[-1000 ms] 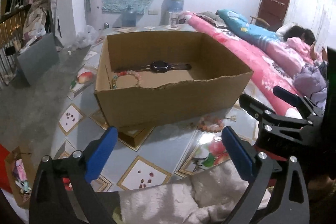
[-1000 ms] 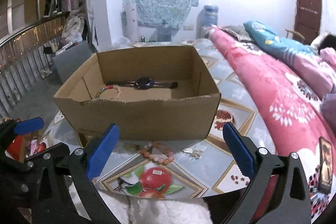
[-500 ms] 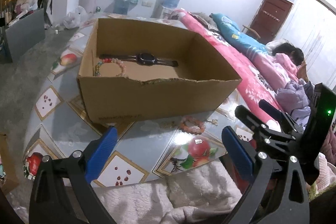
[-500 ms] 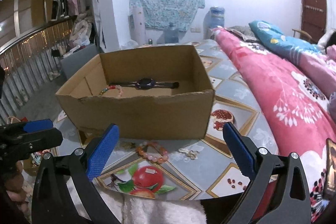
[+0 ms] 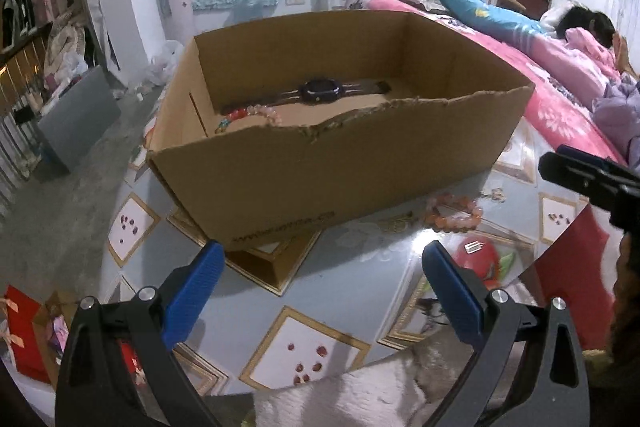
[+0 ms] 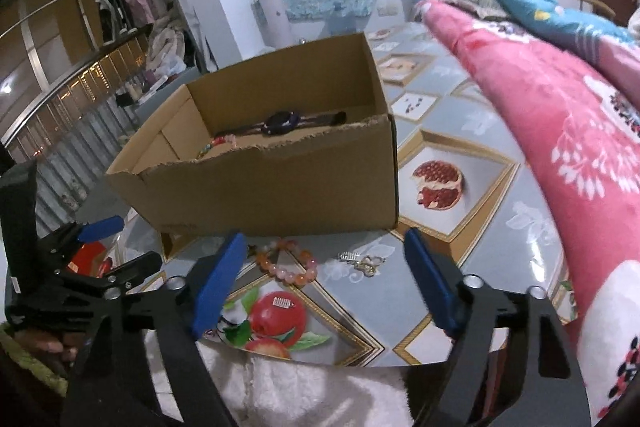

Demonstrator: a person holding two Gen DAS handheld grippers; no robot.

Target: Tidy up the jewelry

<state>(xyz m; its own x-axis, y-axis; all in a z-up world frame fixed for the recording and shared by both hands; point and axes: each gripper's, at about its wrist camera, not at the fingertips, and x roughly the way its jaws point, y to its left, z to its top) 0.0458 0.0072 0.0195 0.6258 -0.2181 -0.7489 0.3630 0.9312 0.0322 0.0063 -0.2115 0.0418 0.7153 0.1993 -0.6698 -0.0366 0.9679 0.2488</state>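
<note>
Blue pads line both fingers of the right gripper (image 6: 322, 273), whose jaws stand apart and have just been closing in; nothing is pressed between them. In its own view the pink-and-orange bead bracelet (image 6: 289, 265) lies on the table (image 6: 472, 239) in the gap between the two fingers, nearer the left one, and no pad touches it. Just to the right of the bracelet sit a small silver clip and a tangle of small metal pieces (image 6: 362, 261), also untouched.

The left gripper (image 5: 320, 275) likewise has its jaws spread wide with nothing between them, hanging over the table's patterned cloth in front of the cardboard box (image 5: 320, 167). From this side the bracelet (image 5: 454, 213) lies just in front of the box's right front corner, and the right gripper's black tip reaches in from the right edge above it.

The box is open-topped with a ragged front rim and stands on the table just behind the bracelet. Inside it, on the floor of the box, a dark watch (image 5: 322, 91) lies stretched out along the back wall, and a multicoloured bead bracelet (image 5: 246, 115) rests at the left end, in front of the watch strap.

Right of the box a pink flowered blanket (image 6: 560, 131) runs alongside the table.
</note>
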